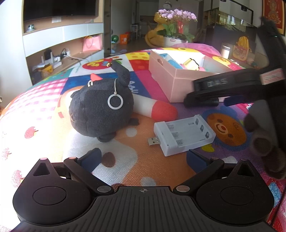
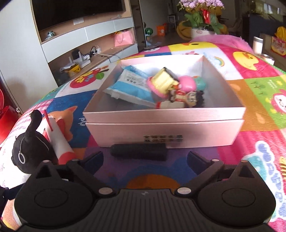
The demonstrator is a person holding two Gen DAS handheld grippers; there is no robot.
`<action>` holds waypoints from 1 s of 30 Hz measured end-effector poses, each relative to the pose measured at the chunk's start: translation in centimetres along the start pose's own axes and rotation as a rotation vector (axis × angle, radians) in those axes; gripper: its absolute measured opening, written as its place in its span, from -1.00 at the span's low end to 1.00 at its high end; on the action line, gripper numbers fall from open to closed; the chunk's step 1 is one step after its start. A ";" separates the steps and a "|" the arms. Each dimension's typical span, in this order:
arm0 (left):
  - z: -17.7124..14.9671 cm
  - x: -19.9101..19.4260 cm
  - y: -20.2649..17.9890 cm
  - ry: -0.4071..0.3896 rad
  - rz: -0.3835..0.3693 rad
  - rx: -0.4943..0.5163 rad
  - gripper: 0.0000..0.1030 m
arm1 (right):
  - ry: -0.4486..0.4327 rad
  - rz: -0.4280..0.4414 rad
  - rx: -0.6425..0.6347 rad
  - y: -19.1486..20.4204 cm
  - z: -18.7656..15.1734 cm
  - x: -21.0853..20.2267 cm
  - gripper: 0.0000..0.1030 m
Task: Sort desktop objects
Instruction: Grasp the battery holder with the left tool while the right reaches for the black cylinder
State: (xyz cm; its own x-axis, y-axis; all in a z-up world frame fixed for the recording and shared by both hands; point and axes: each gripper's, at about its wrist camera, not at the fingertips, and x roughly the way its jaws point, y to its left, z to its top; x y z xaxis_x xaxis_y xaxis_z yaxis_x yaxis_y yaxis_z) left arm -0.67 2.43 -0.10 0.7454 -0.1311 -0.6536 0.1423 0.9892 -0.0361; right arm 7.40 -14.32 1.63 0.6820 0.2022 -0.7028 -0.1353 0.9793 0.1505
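Note:
A black plush cat [image 1: 100, 110] sits on the colourful play mat, and a white-and-red cone toy [image 1: 155, 107] lies behind it. A white battery holder with a USB plug [image 1: 184, 135] lies just ahead of my left gripper [image 1: 144, 158], which is open and empty. In the right wrist view, an open pink box [image 2: 164, 114] holds a blue-white packet [image 2: 130, 85] and small toys [image 2: 166, 82]. A black cylinder [image 2: 139, 151] lies against the box's front wall, just beyond my open, empty right gripper [image 2: 146, 158]. One of the right gripper's fingers [image 1: 223, 83] reaches in above the cylinder [image 1: 202, 103].
A person's gloved hand [image 1: 259, 139] holds the right gripper at the right edge of the left wrist view. The plush cat [image 2: 32, 149] and the cone toy [image 2: 57, 141] lie left of the box. Shelving [image 2: 89, 35] and a flower pot [image 2: 202, 16] stand beyond the mat.

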 end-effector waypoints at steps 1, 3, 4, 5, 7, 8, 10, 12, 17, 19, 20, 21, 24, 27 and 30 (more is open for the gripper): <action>0.0 0.0 0.0 0.000 0.000 0.000 1.00 | 0.002 -0.009 -0.008 0.4 0.0 0.4 0.94; 0.0 0.0 0.0 0.000 0.001 0.000 1.00 | 0.017 -0.055 -0.021 1.2 0.0 1.3 0.88; 0.0 0.0 0.0 0.000 0.001 0.001 1.00 | 0.027 -0.078 -0.020 1.3 0.0 1.7 0.86; 0.0 0.0 0.0 0.001 0.002 0.002 1.00 | 0.012 -0.096 -0.028 1.4 -0.1 1.6 0.76; 0.0 0.0 0.0 0.002 0.006 0.005 1.00 | 0.007 -0.083 -0.047 1.4 -0.2 1.2 0.52; 0.0 0.0 -0.1 0.004 0.009 0.008 1.00 | 0.007 -0.084 -0.053 1.2 -0.3 0.9 0.45; 0.0 -0.1 -0.2 0.005 0.011 0.011 1.00 | -0.003 -0.090 -0.052 0.5 -0.6 -0.2 0.44; 0.1 -0.2 -0.4 0.007 -0.018 0.012 1.00 | -0.024 -0.094 -0.056 -0.8 -1.3 -1.7 0.43; 1.1 0.6 -1.9 -0.002 -0.156 0.025 1.00 | -0.031 -0.104 -0.029 -4.8 -4.5 -5.5 0.44; 1.7 1.6 -2.5 -0.007 -0.167 0.048 1.00 | -0.031 -0.091 -0.019 -6.1 -5.9 -6.9 0.44; 2.1 2.2 -2.6 0.000 -0.174 0.056 1.00 | -0.035 -0.083 -0.019 -6.5 -6.6 -7.5 0.44; 2.4 2.7 -2.6 0.010 -0.184 0.054 1.00 | -0.042 -0.078 -0.021 -6.8 -7.3 -8.2 0.44; 3.2 3.3 -2.6 0.023 -0.239 0.050 1.00 | -0.062 -0.058 -0.022 -7.2 -8.7 -9.3 0.44; 3.1 2.5 -3.0 0.045 -0.324 0.046 1.00 | -0.088 -0.064 -0.016 -7.3 -9.4 -9.5 0.44; 2.1 0.9 -3.9 0.037 -0.323 0.082 1.00 | -0.093 -0.071 -0.003 -7.2 -9.3 -9.3 0.46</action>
State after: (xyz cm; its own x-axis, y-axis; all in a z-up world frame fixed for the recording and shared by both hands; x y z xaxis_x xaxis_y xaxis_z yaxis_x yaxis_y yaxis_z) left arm 0.85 -1.71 1.04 0.6294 -0.4327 -0.6454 0.4201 0.8883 -0.1857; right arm -4.65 -23.23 0.61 0.7536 0.1306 -0.6442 -0.0863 0.9912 0.1000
